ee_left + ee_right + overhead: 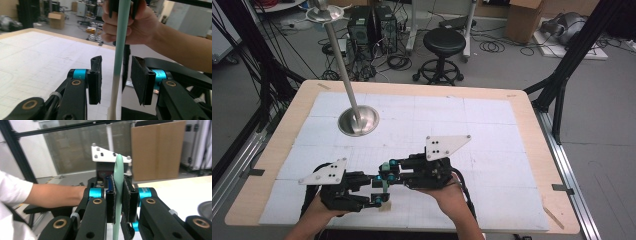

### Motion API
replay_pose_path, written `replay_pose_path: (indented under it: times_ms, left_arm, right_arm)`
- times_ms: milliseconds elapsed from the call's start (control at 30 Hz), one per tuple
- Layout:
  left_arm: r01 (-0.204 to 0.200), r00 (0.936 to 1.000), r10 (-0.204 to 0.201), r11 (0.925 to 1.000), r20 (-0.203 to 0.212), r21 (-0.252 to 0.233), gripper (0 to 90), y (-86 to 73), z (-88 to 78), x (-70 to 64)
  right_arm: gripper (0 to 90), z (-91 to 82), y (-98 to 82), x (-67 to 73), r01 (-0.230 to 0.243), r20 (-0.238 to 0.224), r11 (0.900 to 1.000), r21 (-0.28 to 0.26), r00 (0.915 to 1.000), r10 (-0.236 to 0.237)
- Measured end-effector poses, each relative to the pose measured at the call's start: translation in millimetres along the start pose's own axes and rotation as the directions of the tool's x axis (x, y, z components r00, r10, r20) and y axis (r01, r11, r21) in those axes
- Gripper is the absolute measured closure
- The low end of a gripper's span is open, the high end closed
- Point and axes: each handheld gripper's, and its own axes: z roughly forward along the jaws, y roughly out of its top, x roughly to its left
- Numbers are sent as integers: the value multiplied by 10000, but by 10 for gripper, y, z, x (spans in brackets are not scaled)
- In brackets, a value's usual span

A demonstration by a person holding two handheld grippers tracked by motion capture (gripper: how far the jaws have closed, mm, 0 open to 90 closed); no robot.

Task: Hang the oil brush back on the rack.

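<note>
A slim pale-green tool [384, 184] with a cream end [384, 205] stands roughly upright above the table's front edge, between the two grippers. My right gripper [387, 171] comes in from the right. In the right gripper view it [118, 182] is shut on the tool's flat green blade [119, 165]. My left gripper [374, 190] faces it from the left. In the left gripper view its jaws [116, 62] stand open on either side of the tool's shaft [122, 32], with a gap at each pad. The person's right hand [140, 25] is just behind.
A metal stand with a round base [358, 121] and a tall leaning pole rises at the mat's left rear. A white gridded mat [492, 125] covers the wooden table. A black stool [444, 42] and computer cases stand on the floor beyond.
</note>
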Motion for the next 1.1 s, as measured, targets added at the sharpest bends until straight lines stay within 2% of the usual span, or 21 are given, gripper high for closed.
replay_pose_path:
  times_ms: [133,267,367,533,600,667,800,833,867,900,967,1000,1067,1100]
  left_arm:
    - [61,9985,-64,10000,540,41,618,-9,13,16]
    - [31,9956,-32,10000,941,19,676,-21,25,13]
    - [57,9937,-63,10000,1122,55,686,-28,38,14]
    - [-131,9923,119,9999,1235,88,776,-38,53,-2]
    - [-245,9934,239,9997,1121,40,826,-41,59,-22]
    - [-332,9949,329,9994,954,12,834,-39,56,-30]
    - [-400,9979,398,9992,521,37,839,-31,47,-33]
    - [-392,9985,389,9992,378,74,840,-30,48,-33]
    - [-394,9991,392,9992,176,106,840,-32,48,-36]
    - [-405,9992,405,9991,11,118,840,-33,49,-33]
    - [-360,9985,362,9993,-409,61,840,-35,46,-31]
    - [-367,9976,368,9993,-584,24,840,-34,44,-32]
    - [-370,9942,366,9993,-1016,-20,840,-31,42,-32]
    - [-403,9916,395,9992,-1233,-38,840,-31,43,-34]
  right_arm:
    - [832,13,1,-15,10,-579,10000,-11,9983,-10]
    - [832,25,2,-33,38,-994,10000,-36,9950,-42]
    - [832,38,3,-38,104,-1491,9999,-107,9888,-119]
    - [832,45,3,-44,115,-1776,9998,-151,9840,-140]
    - [832,42,3,-49,114,-1722,9999,-126,9850,-134]
    - [831,38,2,-56,68,-1693,9999,-118,9855,-87]
    - [819,34,3,-48,46,-1274,9998,-212,9918,-72]
    - [783,33,2,-42,13,-1105,9998,-203,9939,-36]
    - [680,33,1,-40,-49,-831,9996,-273,9965,27]
    - [615,34,-1,-41,-240,-533,9991,-342,9983,221]
    - [531,24,-2,-28,-435,130,9979,-476,9989,442]
    - [508,21,-2,-18,-403,525,9977,-545,9977,431]
    - [438,8,-5,5,-546,1407,9958,-738,9879,646]
    - [449,5,-6,18,-505,1703,9959,-756,9834,628]
